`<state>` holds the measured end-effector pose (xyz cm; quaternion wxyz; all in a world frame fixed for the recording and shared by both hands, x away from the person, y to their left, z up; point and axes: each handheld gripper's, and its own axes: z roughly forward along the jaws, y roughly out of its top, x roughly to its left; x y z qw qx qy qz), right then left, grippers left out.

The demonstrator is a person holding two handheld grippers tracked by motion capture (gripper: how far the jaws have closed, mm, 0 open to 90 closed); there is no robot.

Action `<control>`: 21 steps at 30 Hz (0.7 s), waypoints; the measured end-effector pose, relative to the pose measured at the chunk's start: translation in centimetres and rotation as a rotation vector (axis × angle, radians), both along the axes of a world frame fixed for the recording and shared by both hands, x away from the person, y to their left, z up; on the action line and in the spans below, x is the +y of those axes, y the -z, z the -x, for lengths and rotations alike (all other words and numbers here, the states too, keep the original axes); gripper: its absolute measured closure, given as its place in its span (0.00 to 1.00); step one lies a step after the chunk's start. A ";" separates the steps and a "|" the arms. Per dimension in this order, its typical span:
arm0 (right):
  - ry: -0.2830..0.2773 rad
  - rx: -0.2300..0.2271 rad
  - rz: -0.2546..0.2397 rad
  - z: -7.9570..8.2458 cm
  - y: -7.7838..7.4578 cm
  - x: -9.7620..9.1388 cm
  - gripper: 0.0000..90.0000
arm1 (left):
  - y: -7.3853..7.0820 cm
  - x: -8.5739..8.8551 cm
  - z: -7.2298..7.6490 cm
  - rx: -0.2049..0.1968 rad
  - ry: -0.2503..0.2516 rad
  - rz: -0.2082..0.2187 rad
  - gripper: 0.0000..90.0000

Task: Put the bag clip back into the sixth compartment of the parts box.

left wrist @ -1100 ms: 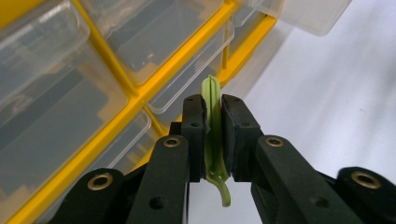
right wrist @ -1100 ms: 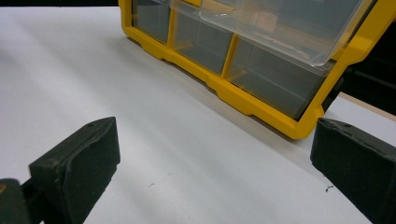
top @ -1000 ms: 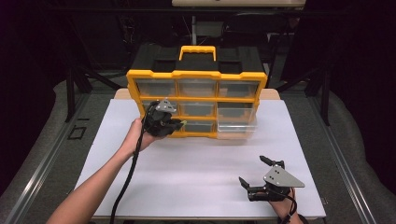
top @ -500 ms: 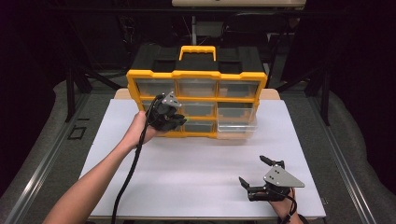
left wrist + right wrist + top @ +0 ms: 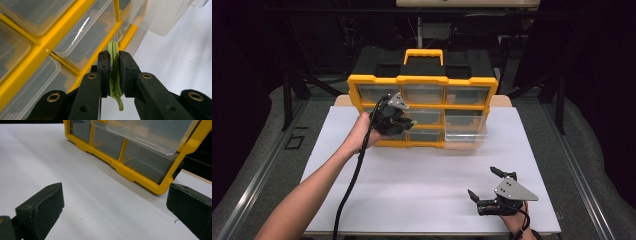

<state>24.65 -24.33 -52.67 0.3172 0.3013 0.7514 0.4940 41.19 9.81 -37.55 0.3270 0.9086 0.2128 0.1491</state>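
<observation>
At the left of the high view, the left gripper (image 5: pixel 408 121) hangs in front of the yellow drawer organizer (image 5: pixel 422 80), level with its middle row. In the left gripper view its jaws are clenched on a thin green pod (image 5: pixel 114 72), something like a pea pod or a slim plastic strip, which stands upright between the pads with its tip poking above them and its stem curling out below. To the right of it, one clear drawer (image 5: pixel 466 131) in the right-hand column is pulled well out over the white tabletop (image 5: pixel 412 185); that is the likely drop spot. To do it well, the pod should travel across above the drawer's front rim, tip pointing down into the open tray, and be let go only once it is inside the walls. The grip is narrow, so a slow, level carry keeps it from twisting. At the far right, the right gripper (image 5: pixel 485 187) rests on the tabletop, jaws spread wide and grasping nothing.
</observation>
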 end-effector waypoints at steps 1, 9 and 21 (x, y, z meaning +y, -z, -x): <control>0.001 0.001 0.000 0.0 0.0 0.0 0.01 | -0.1 0.0 0.0 0.000 0.000 -0.001 0.89; 0.002 0.004 -0.001 0.0 0.0 0.0 0.01 | -1.1 -0.2 -0.1 -0.010 0.009 -0.006 0.89; 0.000 0.000 0.003 0.0 0.0 0.0 0.01 | -2.7 -0.7 -0.4 -0.030 0.017 -0.007 0.89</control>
